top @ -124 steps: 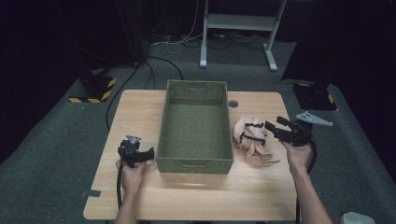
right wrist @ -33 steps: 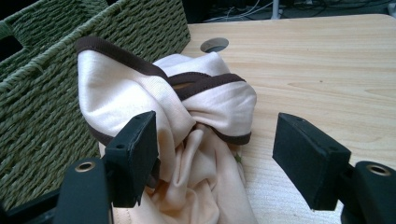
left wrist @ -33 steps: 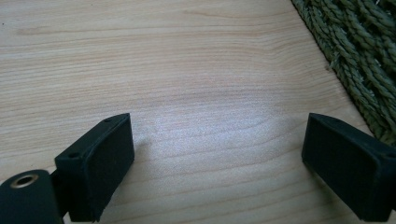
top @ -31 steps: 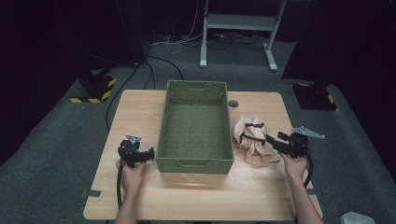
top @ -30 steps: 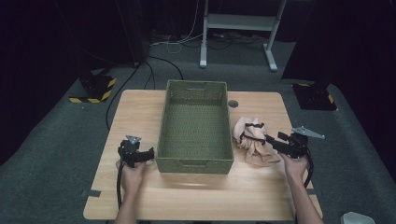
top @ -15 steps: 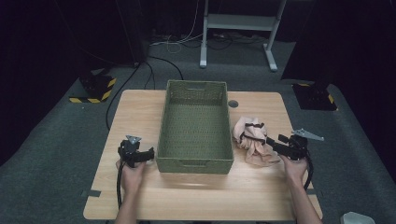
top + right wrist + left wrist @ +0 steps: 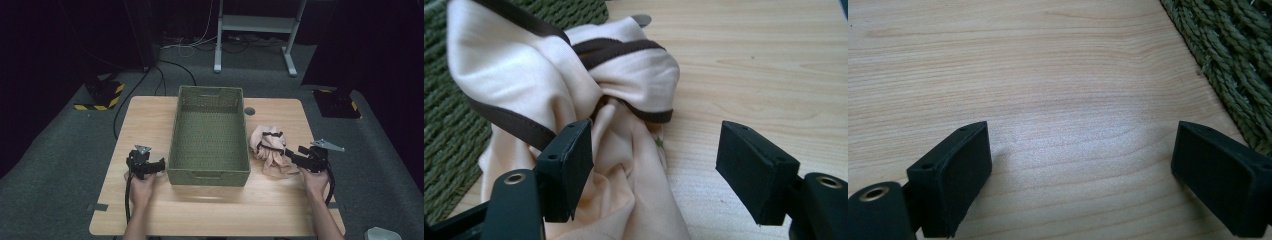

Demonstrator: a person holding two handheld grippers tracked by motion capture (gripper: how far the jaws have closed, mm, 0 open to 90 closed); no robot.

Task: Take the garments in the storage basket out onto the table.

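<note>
Cloth, cream with dark brown trim, lies crumpled on the table just right of the green woven basket. The right gripper has its jaws spread wide, one resting on a fold and the other over bare wood. For a good grasp I would push further in and close on the thick bunched middle (not a loose edge, which would probably slip). The left gripper sits parted and empty beside the basket. How the cloth folds underneath is hidden, and what kind of garment it is I cannot tell.
</note>
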